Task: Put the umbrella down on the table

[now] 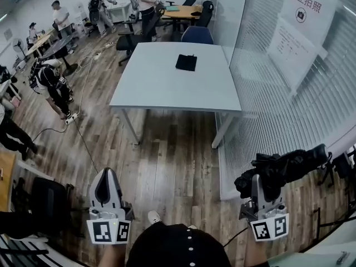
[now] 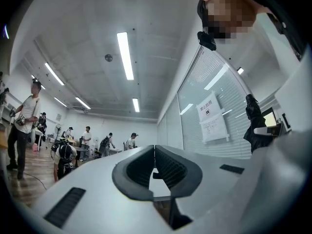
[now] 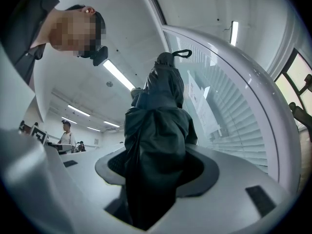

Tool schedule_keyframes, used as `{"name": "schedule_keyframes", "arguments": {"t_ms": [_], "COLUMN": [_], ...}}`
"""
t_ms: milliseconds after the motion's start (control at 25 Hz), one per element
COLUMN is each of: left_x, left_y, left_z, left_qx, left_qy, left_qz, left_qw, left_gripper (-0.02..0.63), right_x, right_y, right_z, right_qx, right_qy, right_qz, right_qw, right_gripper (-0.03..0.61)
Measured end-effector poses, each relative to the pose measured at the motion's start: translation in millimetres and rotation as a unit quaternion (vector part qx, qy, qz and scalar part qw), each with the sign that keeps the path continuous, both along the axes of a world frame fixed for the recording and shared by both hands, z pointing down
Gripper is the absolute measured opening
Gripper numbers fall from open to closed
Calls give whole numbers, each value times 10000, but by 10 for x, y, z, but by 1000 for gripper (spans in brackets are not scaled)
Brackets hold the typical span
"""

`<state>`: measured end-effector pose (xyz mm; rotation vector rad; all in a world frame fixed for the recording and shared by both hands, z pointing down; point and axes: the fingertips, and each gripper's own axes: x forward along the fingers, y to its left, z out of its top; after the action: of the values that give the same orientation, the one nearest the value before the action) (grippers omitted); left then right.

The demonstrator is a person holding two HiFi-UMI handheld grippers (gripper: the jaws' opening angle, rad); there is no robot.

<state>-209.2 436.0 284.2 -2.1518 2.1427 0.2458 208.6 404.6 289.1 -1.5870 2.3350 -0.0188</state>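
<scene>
In the head view, the left gripper (image 1: 105, 179) sits at 7 o'clock over the brown wood-plank floor (image 1: 172, 166). Its own view shows its jaws pressed together with nothing between them.

The right gripper (image 1: 261, 189) is at 4 o'clock. Its jaws are spread fairly wide and clamped on the folded black fabric umbrella (image 1: 283, 168). The bunched cloth fills the gap between the pads. From the jaws the umbrella runs out toward 2 o'clock, and in the right gripper view a small loop shows at its far end. It hangs in the air above the floor, close to the glass wall with white slatted blinds (image 1: 278, 104) at 3 o'clock.

The light grey rectangular desk (image 1: 167, 85) stands at 12 o'clock, well apart from the umbrella and both grippers. A flat black rectangular item (image 1: 186, 63) lies on it, toward 1 o'clock of the desk's middle; what it is cannot be made out. A blue upholstered chair (image 1: 197, 35) stands at the desk's 12 o'clock edge. A white paper notice (image 1: 307, 7) hangs on the glass at 2 o'clock.

Several people (image 1: 53, 85) stand or crouch among other desks between 9 and 12 o'clock.
</scene>
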Motion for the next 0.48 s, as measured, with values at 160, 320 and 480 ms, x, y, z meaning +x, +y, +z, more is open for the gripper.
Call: {"name": "schedule_keyframes", "arguments": {"t_ms": [160,320,480], "left_x": [150,306,499], "left_y": [18,41,114], "left_z": [24,56,122], "left_qx": [-23,-46,-92], "left_qy": [-23,8,75], "left_qz": [5,-34,-73], "left_qw": [10000,10000,9999], "left_gripper": [18,18,18], "right_x": [89,169,276], "right_y": [60,154,237], "right_z": [9,15,46], "right_qx": [32,49,27], "right_qy": [158,288,356], "right_qz": [-29,-138,-278], "right_qw": [9999,9995,9990], "right_gripper": [262,262,262]}}
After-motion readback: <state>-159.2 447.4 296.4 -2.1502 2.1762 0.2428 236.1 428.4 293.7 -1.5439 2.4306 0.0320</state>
